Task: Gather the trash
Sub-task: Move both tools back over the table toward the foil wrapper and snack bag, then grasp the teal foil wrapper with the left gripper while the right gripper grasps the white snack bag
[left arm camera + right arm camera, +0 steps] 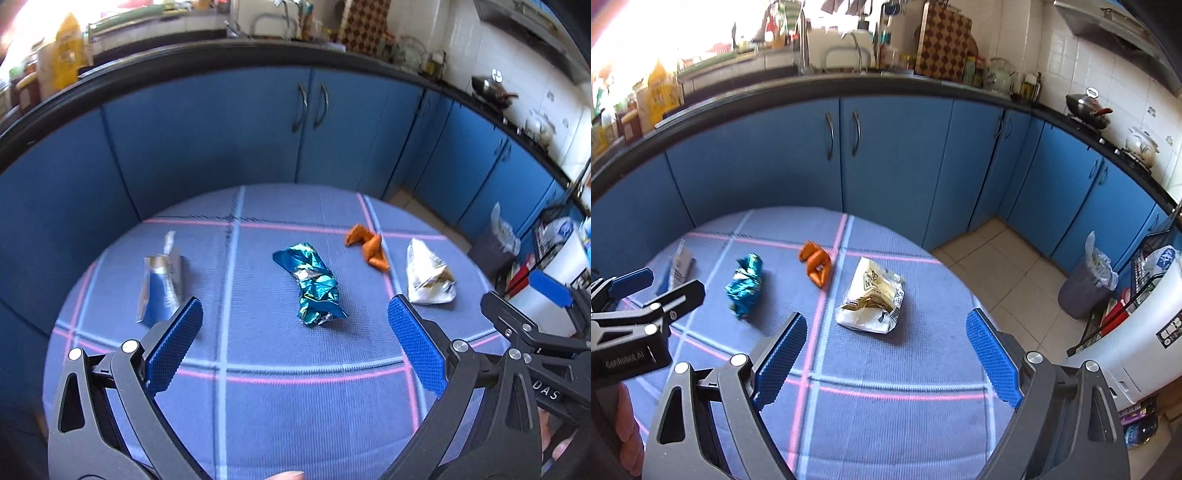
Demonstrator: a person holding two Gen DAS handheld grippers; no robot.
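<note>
Several pieces of trash lie on a blue checked tablecloth (295,406). A crumpled teal foil wrapper (314,284) lies in the middle, also in the right wrist view (746,284). An orange wrapper (369,245) (815,264), a white crumpled bag (428,275) (873,299) and a silver-blue torn packet (162,284) (681,267) lie around it. My left gripper (295,314) is open and empty, just short of the teal wrapper. My right gripper (886,325) is open and empty, just short of the white bag.
Blue kitchen cabinets (886,158) under a black counter stand behind the table. A grey trash bin with a plastic liner (1087,280) (495,240) stands on the tiled floor at the right. A white appliance (1137,350) and a wire rack are at the far right.
</note>
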